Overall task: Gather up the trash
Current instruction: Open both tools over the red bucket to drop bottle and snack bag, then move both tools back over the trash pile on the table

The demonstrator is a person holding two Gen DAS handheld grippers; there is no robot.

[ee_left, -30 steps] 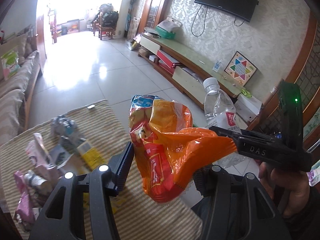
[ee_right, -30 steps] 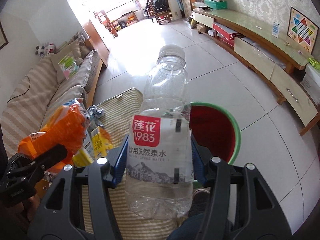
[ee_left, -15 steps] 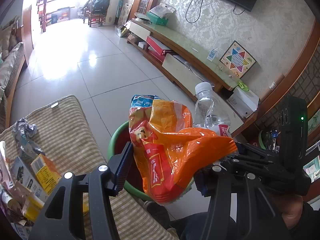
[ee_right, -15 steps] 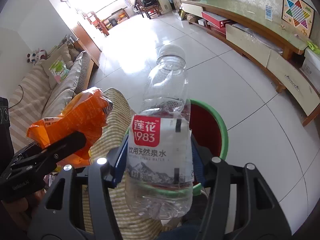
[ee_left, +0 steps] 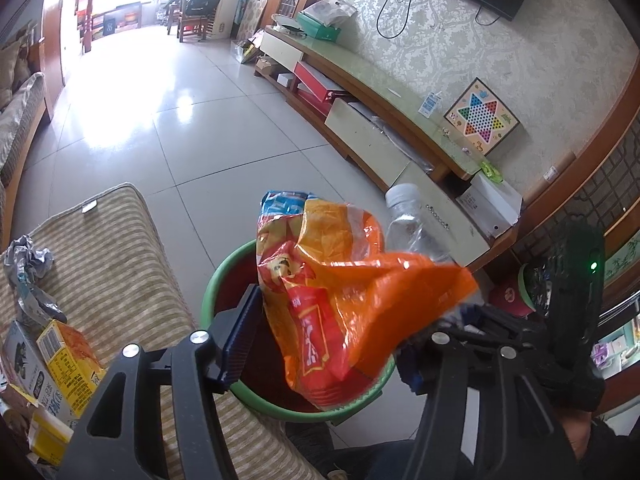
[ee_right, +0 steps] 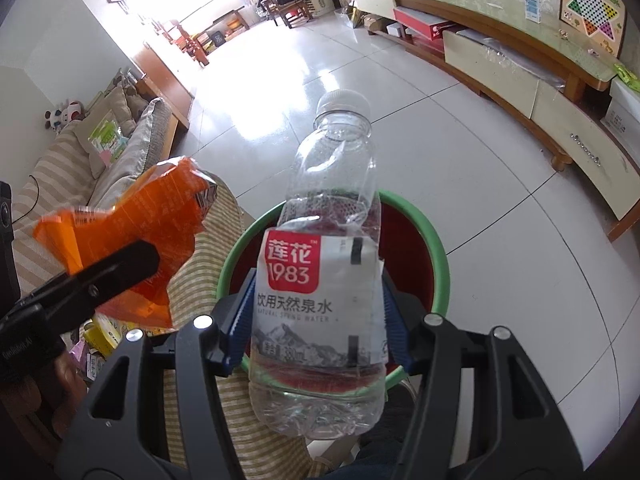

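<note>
Green-rimmed bin (ee_right: 439, 264) on floor beside striped tabletop (ee_left: 120, 256), mouth up, directly below both tools.

Right tool (ee_right: 316, 320) pinches clear water bottle (ee_right: 320, 280) at label, long axis near upright, cap up, base over bin mouth.

Left tool (ee_left: 324, 332) pinches crumpled orange snack bag (ee_left: 340, 300), hanging over bin's near rim.

Judgement: drop is straight down; bottle better centred. More wrappers and cartons (ee_left: 60, 352) wait on tabletop.

Bin (ee_right: 439, 268) mouth open below both loads; striped table (ee_left: 120, 264) edge touches its left rim, cartons (ee_left: 60, 356) crowd table's near-left end, tiled floor (ee_right: 460, 152) beyond rim bare to the TV bench (ee_right: 520, 80).
</note>
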